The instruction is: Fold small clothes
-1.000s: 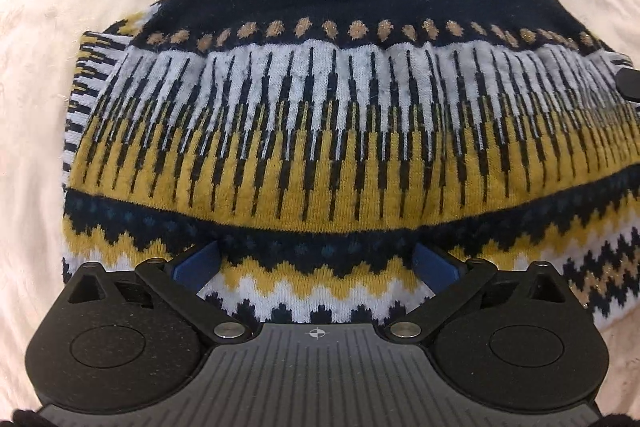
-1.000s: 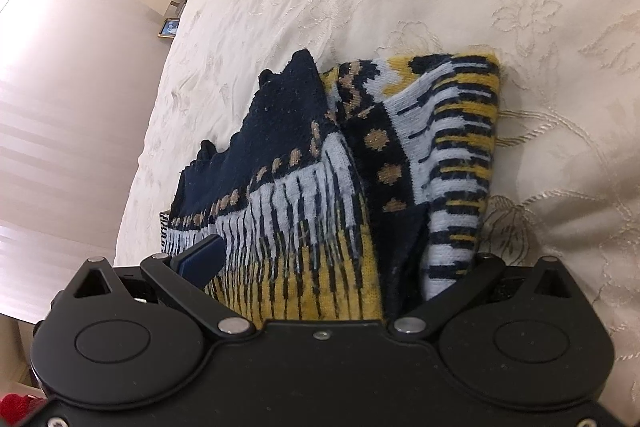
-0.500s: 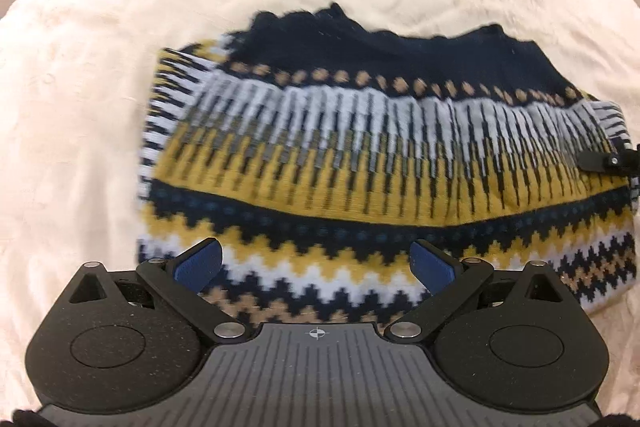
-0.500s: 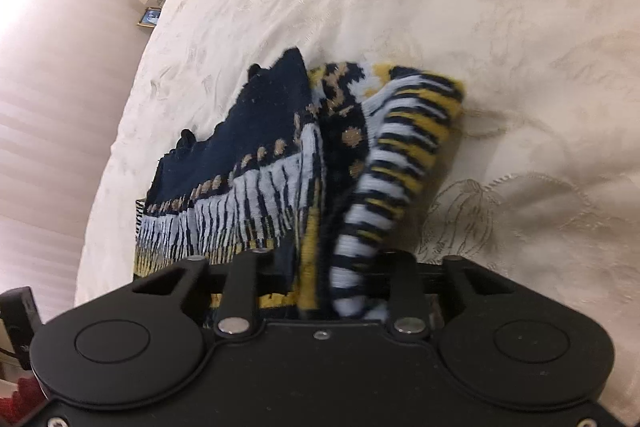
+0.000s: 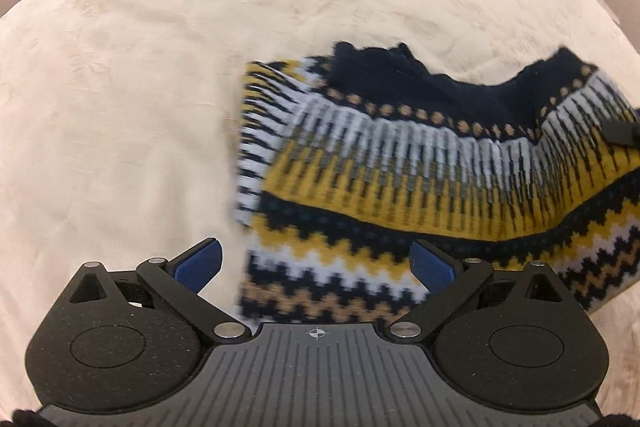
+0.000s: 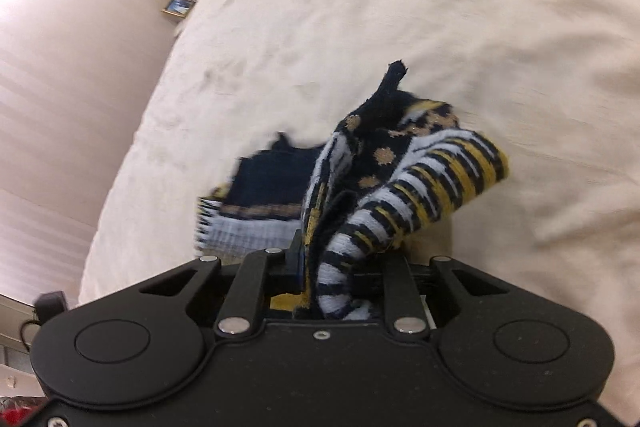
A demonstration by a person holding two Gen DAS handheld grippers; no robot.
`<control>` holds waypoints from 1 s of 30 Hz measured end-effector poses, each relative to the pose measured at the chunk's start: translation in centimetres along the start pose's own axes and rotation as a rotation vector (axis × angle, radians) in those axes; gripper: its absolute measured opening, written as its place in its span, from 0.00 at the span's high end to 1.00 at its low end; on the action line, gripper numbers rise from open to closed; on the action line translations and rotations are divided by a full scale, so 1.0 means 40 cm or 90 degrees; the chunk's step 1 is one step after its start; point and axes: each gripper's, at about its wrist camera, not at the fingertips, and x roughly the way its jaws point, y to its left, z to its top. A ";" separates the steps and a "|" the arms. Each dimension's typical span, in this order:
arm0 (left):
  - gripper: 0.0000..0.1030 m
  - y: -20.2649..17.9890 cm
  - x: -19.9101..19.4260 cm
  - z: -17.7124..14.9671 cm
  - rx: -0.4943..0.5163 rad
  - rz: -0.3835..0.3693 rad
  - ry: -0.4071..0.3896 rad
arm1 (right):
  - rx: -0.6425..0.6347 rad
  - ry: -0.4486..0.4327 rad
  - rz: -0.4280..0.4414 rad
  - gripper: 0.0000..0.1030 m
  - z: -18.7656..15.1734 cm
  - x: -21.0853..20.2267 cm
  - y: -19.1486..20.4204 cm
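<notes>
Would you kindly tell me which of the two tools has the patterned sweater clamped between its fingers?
The right tool: its jaws are closing on a bunched edge of the sweater. The left tool stands wide open, gripping nothing.

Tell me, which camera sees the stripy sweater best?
The left wrist view. It looks down on the sweater spread over the cream bedspread, so its navy, white and yellow bands all show. The right wrist view sees only a bunched edge, with the right tongs closing on it.
</notes>
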 end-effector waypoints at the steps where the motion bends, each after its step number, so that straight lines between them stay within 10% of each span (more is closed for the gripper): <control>1: 0.02 0.016 -0.003 -0.001 0.000 -0.001 -0.002 | 0.001 0.000 0.006 0.73 0.000 0.009 0.024; 16: 0.02 0.231 -0.014 -0.026 -0.027 0.000 0.006 | -0.073 0.079 -0.039 0.73 -0.058 0.337 0.319; 20: 0.02 0.261 -0.010 -0.031 -0.037 -0.004 0.012 | -0.110 0.092 -0.078 0.58 -0.082 0.403 0.373; 30: 0.02 0.304 -0.017 0.006 -0.046 -0.036 0.006 | -0.155 -0.002 -0.043 0.41 -0.099 0.296 0.415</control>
